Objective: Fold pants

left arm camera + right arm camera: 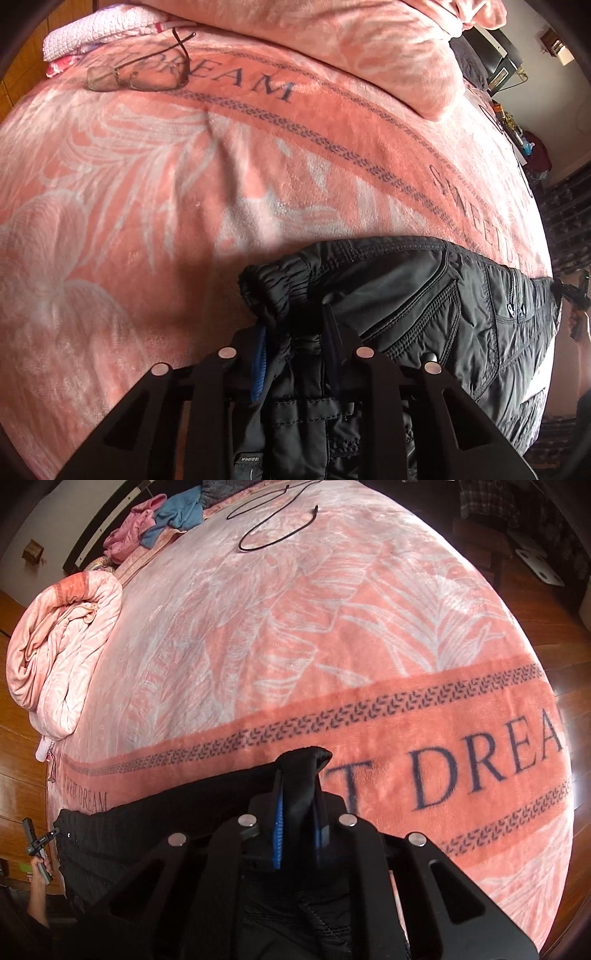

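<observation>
Black quilted pants [424, 295] lie along the near edge of a pink "SWEET DREAM" blanket [221, 166] spread over the bed. My left gripper [295, 343] is shut on the bunched elastic waistband, with fabric pinched between the blue-padded fingers [258, 362]. In the right wrist view the pants [147, 830] stretch off to the left as a dark band. My right gripper [298, 812] is shut on a raised fold of the black cloth at the other end, which stands up between its blue pads [279, 827]. The pants' lower part is hidden under both gripper bodies.
Eyeglasses [136, 77] rest on the blanket at the far left. A folded pink quilt [62, 646] sits at the bed's edge, with a black cable [280, 520] and pink and blue clothes [155, 520] farther back. Wooden floor [554, 627] surrounds the bed.
</observation>
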A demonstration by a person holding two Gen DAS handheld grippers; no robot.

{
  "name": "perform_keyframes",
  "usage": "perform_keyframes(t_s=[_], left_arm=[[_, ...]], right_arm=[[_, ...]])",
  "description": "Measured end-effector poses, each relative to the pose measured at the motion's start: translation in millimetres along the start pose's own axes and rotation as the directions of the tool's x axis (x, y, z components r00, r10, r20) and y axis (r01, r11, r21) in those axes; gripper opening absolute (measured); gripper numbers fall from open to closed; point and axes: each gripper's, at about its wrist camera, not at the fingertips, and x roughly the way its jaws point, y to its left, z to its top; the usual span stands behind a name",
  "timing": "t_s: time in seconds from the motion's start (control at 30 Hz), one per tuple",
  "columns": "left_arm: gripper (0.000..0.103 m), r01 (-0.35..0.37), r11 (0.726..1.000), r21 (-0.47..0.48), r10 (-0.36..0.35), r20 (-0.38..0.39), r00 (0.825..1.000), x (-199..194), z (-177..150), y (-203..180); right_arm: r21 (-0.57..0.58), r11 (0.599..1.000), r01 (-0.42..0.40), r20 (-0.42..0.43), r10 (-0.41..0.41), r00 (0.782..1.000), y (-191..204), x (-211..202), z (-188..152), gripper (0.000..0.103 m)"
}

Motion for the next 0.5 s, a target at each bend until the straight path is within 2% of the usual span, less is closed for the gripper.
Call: perform_keyframes(t_s=[0.1,0.23,0.27,0.3,0.5], left_arm=[[0.022,-0.027,1.000,0.015,0.026,0.027,0.999,-10.3,1.6,-8.8],[0.019,-0.004,1.000,0.011,0.003,0.075,0.997,-35.6,1.5,-13.9],[0.005,0.001,1.000,0.011,-0.002,0.086,0.996,-43.1,1.1,-15.2],[0.006,-0.011,1.000,0.011,0.010,0.101,0.995,-49.7,0.9,-16.3],[0.006,0.040,0.999,0.033,-0.044,0.157,0.987,-89.7,-6.8,-26.5]], right_arm=[[0.004,1.000,0.005,0.046,-0.005,0.999,8.0,-28.2,-3.7,0.010],[0.005,1.000,0.003,0.111,-0.004,0.994,22.2,-71.5,-12.6,0.010],[0.005,1.000,-0.001,0.126,0.001,0.992,26.1,-82.8,-16.2,0.009],[0.006,1.000,0.000,0.144,-0.001,0.990,29.3,-96.3,-21.4,0.009],[0.022,1.000,-0.002,0.210,-0.003,0.978,43.4,-160.9,-56.5,0.008]])
